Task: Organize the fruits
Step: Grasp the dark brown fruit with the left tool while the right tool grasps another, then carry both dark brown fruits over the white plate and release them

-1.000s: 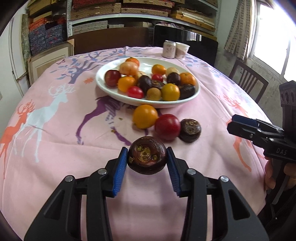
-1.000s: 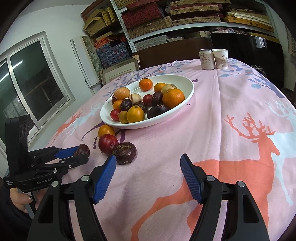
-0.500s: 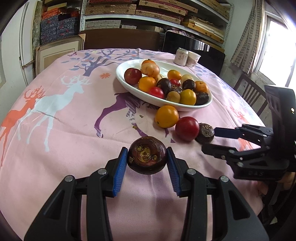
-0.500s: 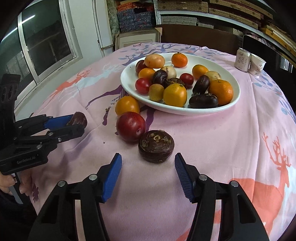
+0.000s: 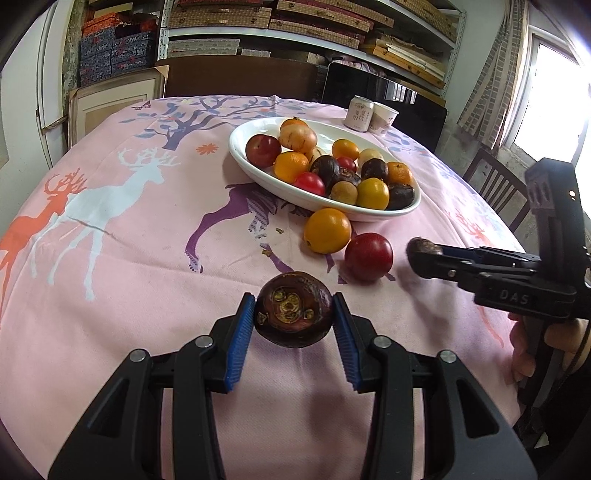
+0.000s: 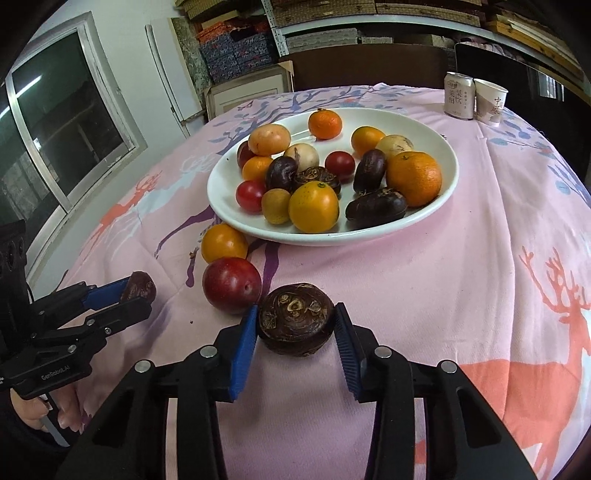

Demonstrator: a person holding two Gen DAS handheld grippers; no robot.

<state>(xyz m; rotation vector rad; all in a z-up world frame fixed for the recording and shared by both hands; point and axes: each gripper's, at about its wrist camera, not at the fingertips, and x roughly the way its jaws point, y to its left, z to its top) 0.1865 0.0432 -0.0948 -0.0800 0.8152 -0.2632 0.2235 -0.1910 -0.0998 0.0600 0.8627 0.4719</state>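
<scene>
The left hand-held gripper [image 5: 294, 325] is clamped on a dark water chestnut [image 5: 293, 309] above bare pink worktop [image 5: 129, 258]. The right hand-held gripper [image 6: 295, 334] is closing around a second chestnut [image 6: 296, 318] resting beside the red plum [image 6: 231, 285], its pads at the chestnut's sides. The white plate [image 6: 424, 225] lies beyond, with open cloth to the right.

It looks like a storeroom used as a dining spot. Metal shelves [image 5: 295, 29] carry stacked flat boxes behind a round table [image 5: 147, 221] in a deer-print cloth, beside a wooden chair [image 5: 495, 184].
</scene>
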